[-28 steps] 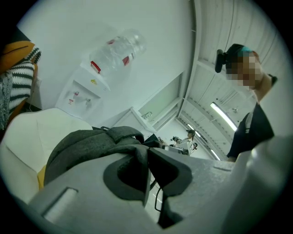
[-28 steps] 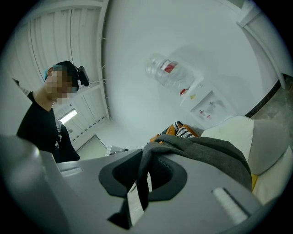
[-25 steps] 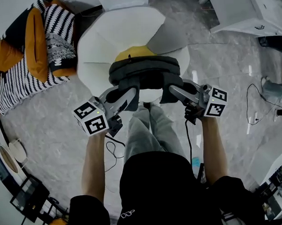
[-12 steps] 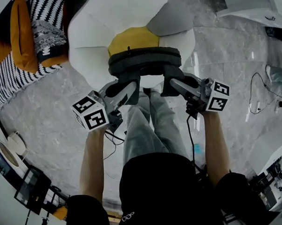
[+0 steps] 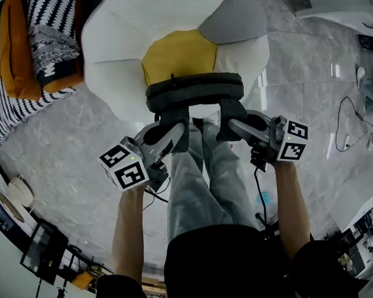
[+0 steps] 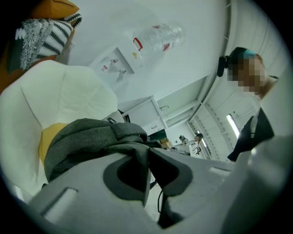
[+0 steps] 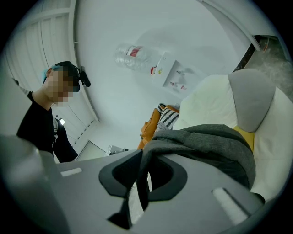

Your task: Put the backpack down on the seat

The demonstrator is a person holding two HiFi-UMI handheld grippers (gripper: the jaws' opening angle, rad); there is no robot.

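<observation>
White seat [image 5: 118, 68] cut off at head view's top edge, striped cushion [image 5: 52, 34] cropped at the corner, strap ends of backpack [image 5: 194, 92] hidden inside left tongs [image 5: 173, 128] and right tongs [image 5: 230, 123], whether backpack rests on seat unclear

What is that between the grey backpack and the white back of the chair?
A yellow seat cushion, with nothing on it. The head view shows it between the backpack and the white chair back.

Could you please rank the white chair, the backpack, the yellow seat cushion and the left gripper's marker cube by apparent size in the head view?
1. white chair
2. backpack and yellow seat cushion: about alike
3. marker cube on the left gripper, though nearer the camera
</observation>
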